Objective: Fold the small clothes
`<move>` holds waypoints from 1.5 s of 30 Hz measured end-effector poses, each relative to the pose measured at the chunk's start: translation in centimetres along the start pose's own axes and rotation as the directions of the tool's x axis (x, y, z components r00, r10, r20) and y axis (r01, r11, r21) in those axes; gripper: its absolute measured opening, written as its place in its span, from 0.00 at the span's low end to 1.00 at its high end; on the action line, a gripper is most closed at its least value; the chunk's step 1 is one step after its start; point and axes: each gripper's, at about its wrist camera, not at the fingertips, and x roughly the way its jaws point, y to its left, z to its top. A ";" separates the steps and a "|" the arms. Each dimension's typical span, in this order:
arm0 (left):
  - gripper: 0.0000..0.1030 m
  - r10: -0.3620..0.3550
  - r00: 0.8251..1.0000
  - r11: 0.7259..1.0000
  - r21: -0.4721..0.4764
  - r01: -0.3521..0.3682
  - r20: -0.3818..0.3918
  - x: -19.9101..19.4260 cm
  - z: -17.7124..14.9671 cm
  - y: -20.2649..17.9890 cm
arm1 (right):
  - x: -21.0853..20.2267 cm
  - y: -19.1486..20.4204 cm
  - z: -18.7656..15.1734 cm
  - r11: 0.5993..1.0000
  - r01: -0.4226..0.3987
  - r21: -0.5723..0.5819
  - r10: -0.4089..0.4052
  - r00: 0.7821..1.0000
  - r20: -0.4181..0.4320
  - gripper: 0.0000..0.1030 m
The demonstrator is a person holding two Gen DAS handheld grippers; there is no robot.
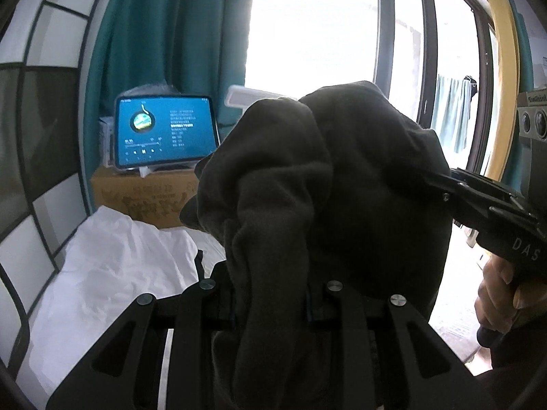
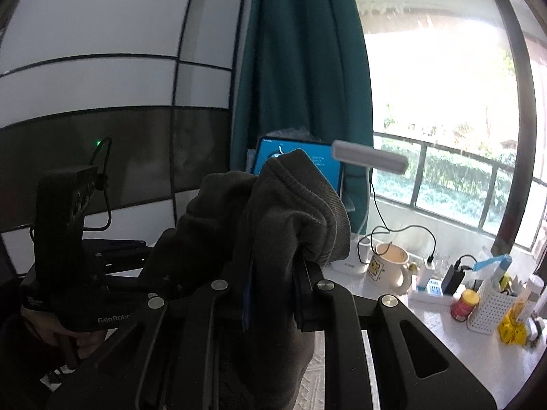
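Note:
A dark grey knit garment [image 1: 342,171] hangs bunched in the air between both grippers and fills most of the left wrist view. My left gripper [image 1: 270,294] is shut on a thick fold of it, and the cloth drapes over the fingers and hides their tips. From the right, my right gripper [image 1: 436,182] pinches the garment's far edge, with a person's hand [image 1: 495,294] on its handle. In the right wrist view the garment [image 2: 283,198], ribbed hem uppermost, is clamped in my right gripper [image 2: 273,273]. The left gripper [image 2: 150,256] holds it at the left.
A lit tablet [image 1: 164,130] stands on a cardboard box [image 1: 143,198] by a teal curtain [image 1: 164,34]. White crumpled cloth [image 1: 112,263] lies below. On the white table [image 2: 393,311] stand a desk lamp [image 2: 369,157], a mug [image 2: 389,266], a red jar [image 2: 463,304] and a white basket [image 2: 492,304].

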 end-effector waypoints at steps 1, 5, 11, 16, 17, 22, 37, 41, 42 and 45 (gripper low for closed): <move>0.25 -0.003 1.000 1.000 -0.004 0.003 -0.010 0.5 0.0 0.2 | 0.2 -0.4 -0.2 1.000 0.001 0.008 -0.001 1.000 -0.007 0.19; 0.24 -0.009 0.999 1.000 -0.008 0.009 -0.044 2.1 0.0 0.5 | 1.7 -1.6 -0.9 0.999 0.005 0.031 -0.004 0.999 -0.036 0.19; 0.24 -0.030 0.995 1.000 -0.006 0.030 -0.093 4.9 0.1 0.9 | 4.1 -3.6 -1.9 0.996 0.028 0.079 -0.022 0.997 -0.076 0.19; 0.24 -0.080 0.990 0.997 -0.032 0.077 -0.117 7.2 -0.1 1.2 | 6.1 -5.5 -3.1 0.993 0.063 0.101 -0.050 0.991 -0.128 0.19; 0.24 -0.090 0.989 0.996 -0.037 0.086 -0.120 7.7 -0.2 1.1 | 6.4 -5.8 -3.3 0.992 0.070 0.101 -0.055 0.989 -0.137 0.19; 0.24 -0.111 0.982 0.993 -0.057 0.104 -0.156 10.2 -0.5 1.3 | 8.3 -7.5 -4.4 0.988 0.102 0.118 -0.079 0.980 -0.183 0.19; 0.24 -0.110 0.972 0.990 -0.106 0.089 -0.206 14.6 -0.6 3.9 | 14.2 -10.2 -5.8 0.982 0.094 0.166 -0.055 0.973 -0.225 0.19; 0.24 -0.094 0.974 0.992 -0.100 0.075 -0.204 15.4 -0.2 4.5 | 15.7 -10.5 -5.4 0.981 0.087 0.171 -0.048 0.974 -0.220 0.19; 0.24 -0.091 0.974 0.992 -0.105 0.071 -0.206 15.6 -0.2 4.7 | 16.1 -10.6 -5.3 0.981 0.088 0.171 -0.049 0.974 -0.221 0.19; 0.24 -0.086 0.970 0.991 -0.118 0.061 -0.226 16.5 -0.3 5.3 | 17.3 -11.0 -5.6 0.980 0.093 0.176 -0.050 0.971 -0.234 0.19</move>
